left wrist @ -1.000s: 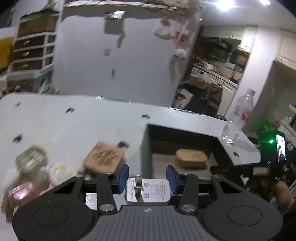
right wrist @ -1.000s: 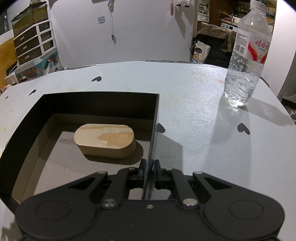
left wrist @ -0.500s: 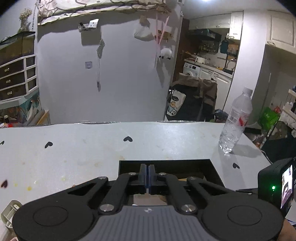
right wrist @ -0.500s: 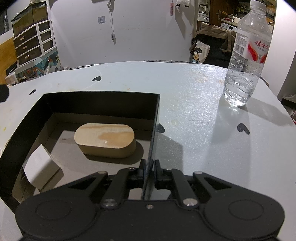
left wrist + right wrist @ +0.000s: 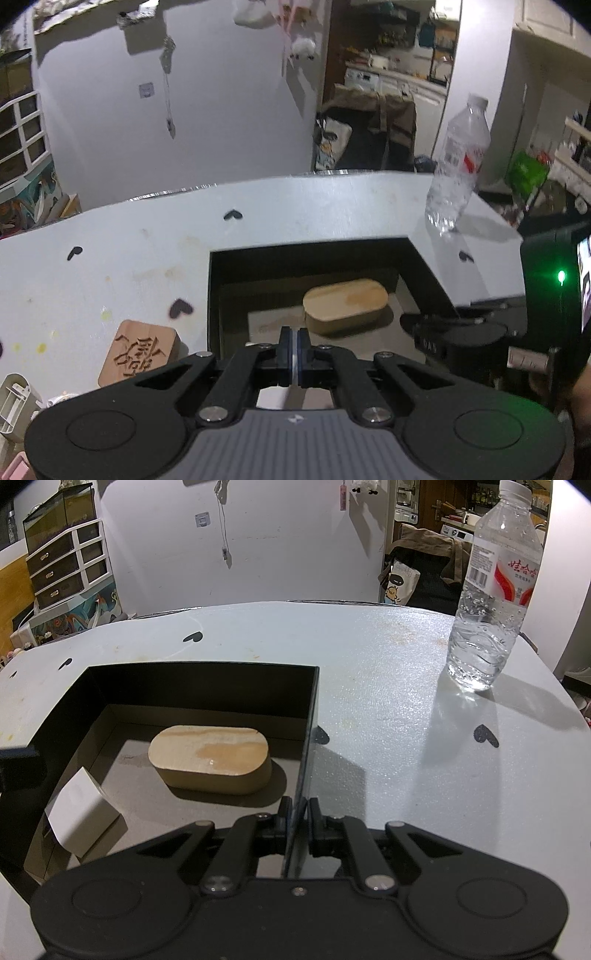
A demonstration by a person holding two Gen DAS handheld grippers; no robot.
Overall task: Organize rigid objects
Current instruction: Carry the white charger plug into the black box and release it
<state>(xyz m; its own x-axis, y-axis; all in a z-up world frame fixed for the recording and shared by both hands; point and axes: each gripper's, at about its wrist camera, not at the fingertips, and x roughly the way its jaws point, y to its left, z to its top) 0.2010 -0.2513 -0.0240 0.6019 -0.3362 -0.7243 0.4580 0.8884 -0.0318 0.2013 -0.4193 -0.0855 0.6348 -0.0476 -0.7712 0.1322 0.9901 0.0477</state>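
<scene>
- Carved wooden block [image 5: 138, 352]: flat on the white table [image 5: 295, 206], outside the black box [image 5: 214, 295], just beside its left wall. From the left gripper [image 5: 294, 350] it lies at about 9 o'clock, near. Its long axis runs roughly 1 to 7 o'clock.
- Left gripper: pads pressed together, nothing seen between them; it hangs over the box's near-left corner.
- White adapter [image 5: 83, 814]: inside the box at the near-left corner, tilted against the wall.
- Oval wooden piece [image 5: 210, 758]: on the box floor, long axis 9 to 3 o'clock.
- Right gripper [image 5: 297, 821]: clamped on the box's right wall, steadying it.
- Judgement: the block is probably next; the left hand is nearer and free. It must open and swing left.
- Water bottle [image 5: 493, 590]: at 1 o'clock, well apart.
</scene>
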